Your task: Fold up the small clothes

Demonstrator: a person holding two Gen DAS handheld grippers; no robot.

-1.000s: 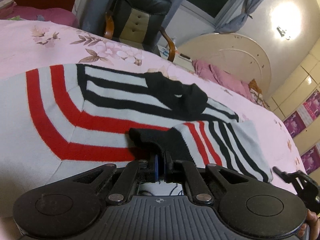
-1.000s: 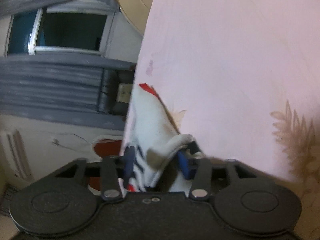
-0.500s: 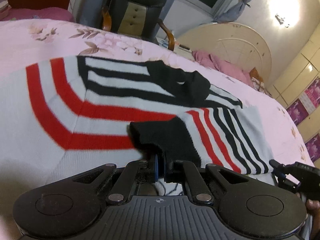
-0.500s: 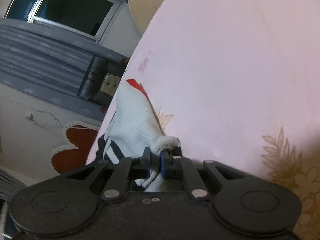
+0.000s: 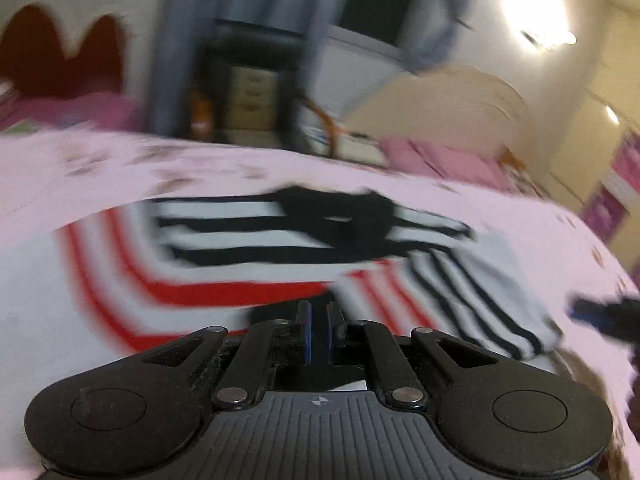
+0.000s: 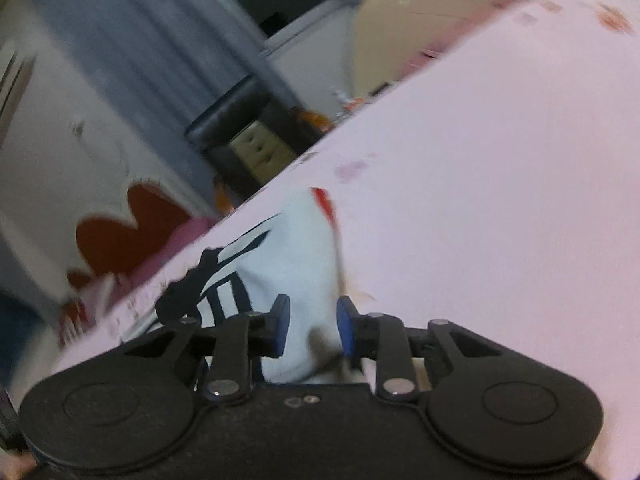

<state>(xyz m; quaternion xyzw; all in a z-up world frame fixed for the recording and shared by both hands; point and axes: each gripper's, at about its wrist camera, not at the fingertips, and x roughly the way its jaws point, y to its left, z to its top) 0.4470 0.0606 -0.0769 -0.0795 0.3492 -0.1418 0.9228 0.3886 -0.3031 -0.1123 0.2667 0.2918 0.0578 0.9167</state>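
Striped sweater (image 5: 248, 256) flat, lengthwise across bedsheet (image 5: 120, 168)

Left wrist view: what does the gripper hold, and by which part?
The left gripper is shut on the white knitted garment with red and black stripes, at its black cuff; blur hides the exact contact.

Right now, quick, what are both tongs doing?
Left tongs: shut, pinching the striped garment.
Right tongs: just been opening; the cloth sits loose between them.
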